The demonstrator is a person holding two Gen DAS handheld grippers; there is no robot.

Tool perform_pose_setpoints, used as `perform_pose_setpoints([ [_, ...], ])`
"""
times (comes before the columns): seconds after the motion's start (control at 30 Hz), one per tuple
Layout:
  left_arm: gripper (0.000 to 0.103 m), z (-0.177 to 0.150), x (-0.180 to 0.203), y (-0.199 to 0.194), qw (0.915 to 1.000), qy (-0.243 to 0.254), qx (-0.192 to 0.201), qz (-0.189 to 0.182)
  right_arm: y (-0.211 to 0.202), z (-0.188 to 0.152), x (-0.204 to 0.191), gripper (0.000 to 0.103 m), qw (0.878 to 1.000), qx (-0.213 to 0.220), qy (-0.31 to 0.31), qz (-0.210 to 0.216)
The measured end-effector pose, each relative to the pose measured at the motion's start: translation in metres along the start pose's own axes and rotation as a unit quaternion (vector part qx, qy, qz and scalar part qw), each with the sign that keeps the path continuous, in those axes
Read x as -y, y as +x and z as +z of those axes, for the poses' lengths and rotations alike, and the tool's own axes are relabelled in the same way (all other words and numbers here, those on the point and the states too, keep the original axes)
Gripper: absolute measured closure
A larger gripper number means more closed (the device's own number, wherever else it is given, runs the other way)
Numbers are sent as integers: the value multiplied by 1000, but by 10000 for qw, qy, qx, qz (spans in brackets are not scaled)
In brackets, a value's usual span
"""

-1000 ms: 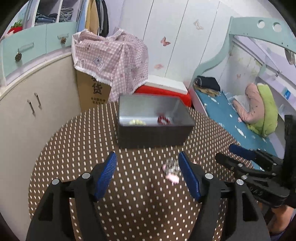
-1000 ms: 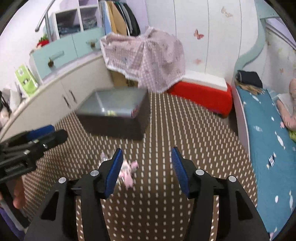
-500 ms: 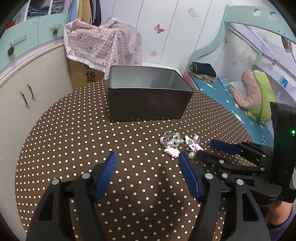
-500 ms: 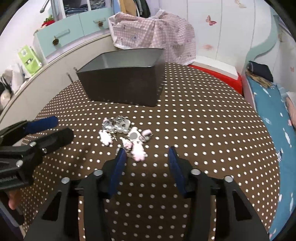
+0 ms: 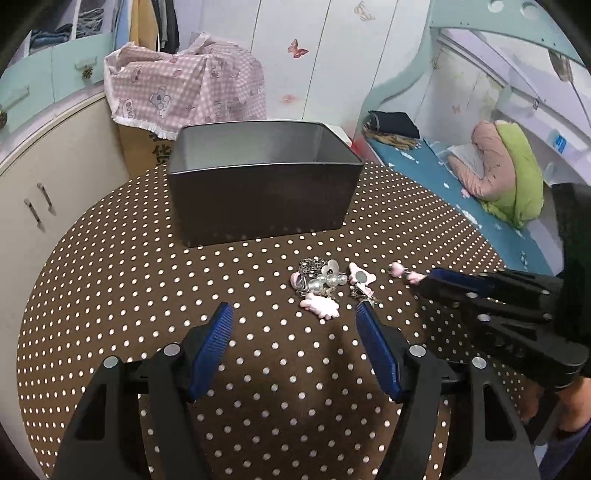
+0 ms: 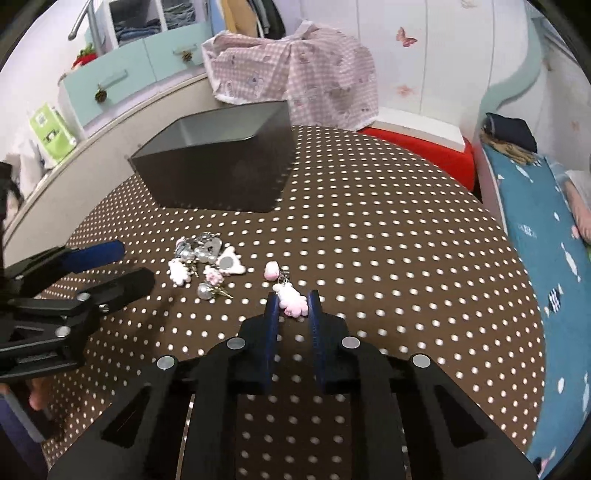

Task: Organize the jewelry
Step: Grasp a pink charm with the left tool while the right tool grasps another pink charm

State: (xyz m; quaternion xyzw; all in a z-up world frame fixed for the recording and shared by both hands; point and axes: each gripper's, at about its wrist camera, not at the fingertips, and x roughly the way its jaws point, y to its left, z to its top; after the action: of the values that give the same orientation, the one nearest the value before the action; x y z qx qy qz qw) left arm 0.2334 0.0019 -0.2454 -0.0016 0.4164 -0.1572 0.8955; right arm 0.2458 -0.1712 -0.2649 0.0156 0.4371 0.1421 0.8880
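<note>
Two handheld grippers work over a dotted table (image 5: pixel 110 295) with a dark bin (image 5: pixel 258 199) at its far side.

Right gripper (image 6: pixel 292 299) is closing around a pink charm (image 6: pixel 293 301), apparently to bin it; left gripper (image 5: pixel 295 321) hangs wide open, empty, before the jewelry pile (image 5: pixel 321 284).

Legible text is confined to one item: the cardboard box (image 5: pixel 147 155) under the pink checked cloth (image 5: pixel 184 92), seen from the left wrist, bears a dark printed Chinese character, apparently 货, partly hidden by the grey bin (image 5: pixel 258 199); a blue label (image 5: pixel 561 142) on the bed frame (image 5: pixel 480 22) and a green card (image 6: pixel 50 129) on the counter carry markings too small to read.
</note>
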Motion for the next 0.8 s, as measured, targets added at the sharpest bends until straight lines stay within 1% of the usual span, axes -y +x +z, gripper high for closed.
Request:
perform_pose_setpoints([
  [0.07,36,1,4,5,10000,37,-56,-29,-3,-2,5,86,10000,24,53,51],
  [0.17,37,5,9,14,9998,118,-127,51,-3,-2,8,86,9999,38,95,139],
  [0.2,39,5,11,18,9996,161,-177,120,-3,0,8,86,9998,28,100,161],
  [0.27,46,6,13,23,9992,242,-224,238,-4,-1,8,86,9997,55,107,210],
  [0.33,58,6,15,27,9985,376,-261,312,-4,-2,8,86,9996,51,129,262],
  [0.4,60,8,16,27,9980,451,-274,348,-5,-2,9,86,9995,69,142,282],
  [0.43,68,8,15,27,9978,472,-267,372,-6,-1,10,86,9994,86,152,296],
  [0.5,78,8,11,27,9977,483,-239,414,-7,0,9,86,9993,115,168,319],
  [0.6,78,10,5,25,9988,361,-250,238,-9,3,7,86,9991,152,156,354],
  [0.7,79,11,-1,22,9991,268,-277,158,-13,6,6,86,9990,194,163,365],
  [0.8,79,10,-5,11,9994,292,-201,51,-20,10,4,86,9989,275,139,348],
])
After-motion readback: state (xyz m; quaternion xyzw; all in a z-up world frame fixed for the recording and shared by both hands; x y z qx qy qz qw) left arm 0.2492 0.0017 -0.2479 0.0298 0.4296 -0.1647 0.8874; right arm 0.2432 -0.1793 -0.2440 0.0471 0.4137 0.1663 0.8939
